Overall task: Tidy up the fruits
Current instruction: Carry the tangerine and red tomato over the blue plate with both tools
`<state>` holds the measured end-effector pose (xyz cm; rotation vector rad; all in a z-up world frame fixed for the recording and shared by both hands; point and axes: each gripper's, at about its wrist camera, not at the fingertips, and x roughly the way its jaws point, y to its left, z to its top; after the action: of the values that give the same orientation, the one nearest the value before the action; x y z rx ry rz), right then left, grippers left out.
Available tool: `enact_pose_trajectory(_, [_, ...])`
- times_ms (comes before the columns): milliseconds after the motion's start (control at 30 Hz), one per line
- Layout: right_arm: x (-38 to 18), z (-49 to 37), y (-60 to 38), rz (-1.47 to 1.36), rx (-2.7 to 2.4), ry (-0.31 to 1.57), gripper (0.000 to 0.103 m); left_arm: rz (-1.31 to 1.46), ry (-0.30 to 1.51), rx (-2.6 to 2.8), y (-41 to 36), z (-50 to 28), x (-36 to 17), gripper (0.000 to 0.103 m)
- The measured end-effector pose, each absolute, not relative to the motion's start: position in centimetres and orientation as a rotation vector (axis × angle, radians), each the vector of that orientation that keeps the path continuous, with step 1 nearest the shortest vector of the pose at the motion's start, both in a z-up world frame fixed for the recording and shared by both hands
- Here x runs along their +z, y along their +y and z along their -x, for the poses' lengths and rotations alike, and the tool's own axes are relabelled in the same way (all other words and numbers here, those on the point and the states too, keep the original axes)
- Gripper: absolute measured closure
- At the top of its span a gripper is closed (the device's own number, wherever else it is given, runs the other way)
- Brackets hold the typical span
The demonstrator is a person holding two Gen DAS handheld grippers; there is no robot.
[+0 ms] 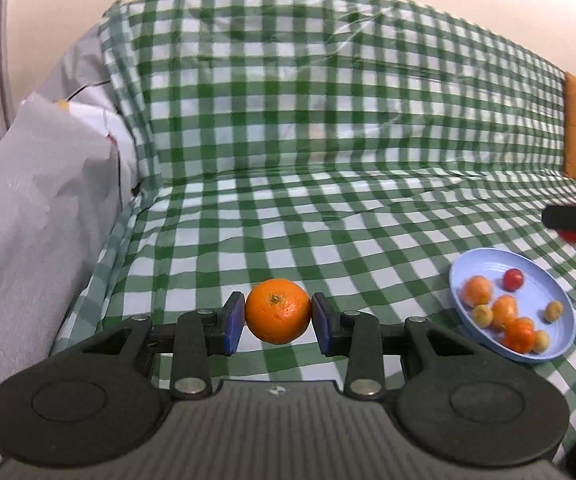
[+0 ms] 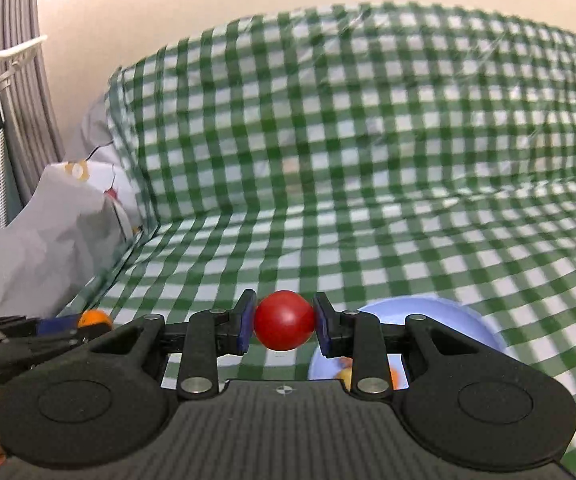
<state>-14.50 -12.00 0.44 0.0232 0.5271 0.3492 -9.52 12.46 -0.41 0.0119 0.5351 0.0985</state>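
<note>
So: my left gripper (image 1: 277, 318) pinching orange (image 1: 277, 311), right gripper (image 2: 284, 326) pinching tomato (image 2: 284, 326); blue plate (image 1: 484, 258) part-filled, both unplaced.

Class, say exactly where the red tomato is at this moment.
In the right wrist view, the red tomato sits clamped in the right gripper, above the green-checked cloth, left of the blue plate.

Two grippers are seen, the left gripper (image 1: 277, 320) and the right gripper (image 2: 284, 322). One orange (image 1: 278, 311), one red tomato (image 2: 284, 319) and one blue plate (image 1: 484, 258) are counted. Seven small fruits (image 1: 504, 310) are counted on the plate.
</note>
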Motion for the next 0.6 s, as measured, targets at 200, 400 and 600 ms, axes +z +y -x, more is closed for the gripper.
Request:
enact_pose_trajectory(200, [1.3, 14.3, -15.9, -0.061, 0.292, 0.508, 0.071, 0.023, 0.512, 0.059, 11.9, 10.9, -0.6, 0.063])
enact_pose_trajectory(400, [2.3, 12.9, -18.0, 0.005, 0.247, 0.472, 0.071, 0.028, 0.527, 0.059, 11.8, 10.8, -1.0, 0.063])
enact_pose_trajectory(600, [0.6, 10.9, -21.8, -0.102, 0.176, 0.511, 0.071, 0.043, 0.521, 0.077, 12.0, 10.2, 0.2, 0.063])
